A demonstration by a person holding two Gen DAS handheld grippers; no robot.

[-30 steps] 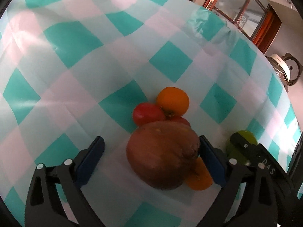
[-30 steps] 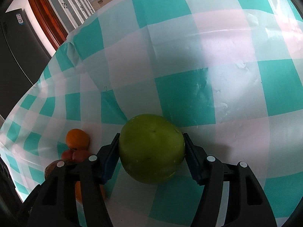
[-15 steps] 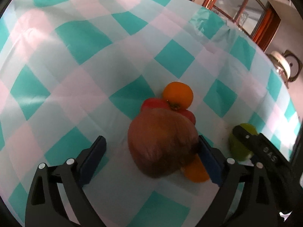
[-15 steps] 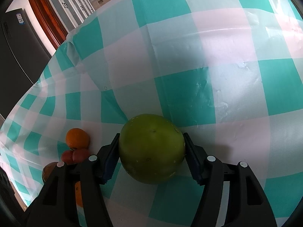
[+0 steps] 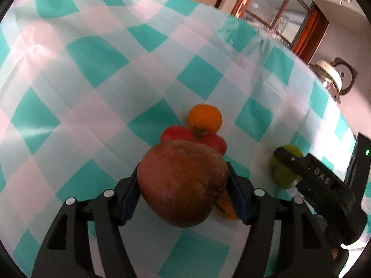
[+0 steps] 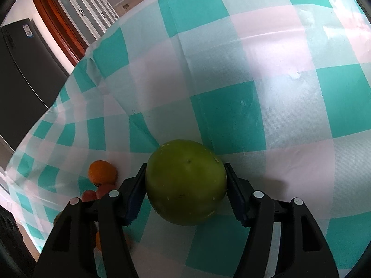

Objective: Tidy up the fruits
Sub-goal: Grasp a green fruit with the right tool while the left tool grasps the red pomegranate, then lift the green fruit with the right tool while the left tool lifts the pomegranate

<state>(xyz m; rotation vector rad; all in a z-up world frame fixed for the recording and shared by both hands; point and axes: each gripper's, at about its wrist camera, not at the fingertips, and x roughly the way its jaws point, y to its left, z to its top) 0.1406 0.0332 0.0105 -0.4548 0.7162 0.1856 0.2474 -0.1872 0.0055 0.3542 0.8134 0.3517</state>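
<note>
Over the checked counter [image 5: 92, 64] we grip a brown fruit [image 5: 183, 183] in the left fingers [image 5: 128, 197] and a green fruit [image 6: 186, 181] in the right fingers [image 6: 134, 197], each next needing placement by the cluster [image 5: 204, 118] at twelve o'clock.

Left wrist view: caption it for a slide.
Left gripper clamps a large reddish-brown fruit above the teal-checked tablecloth.

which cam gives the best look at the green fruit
The right wrist view: the green fruit fills the centre, clamped between the right gripper fingers, with its speckled skin clear. The left wrist view shows only a small part of it at the right edge, mostly hidden behind that gripper.
</note>
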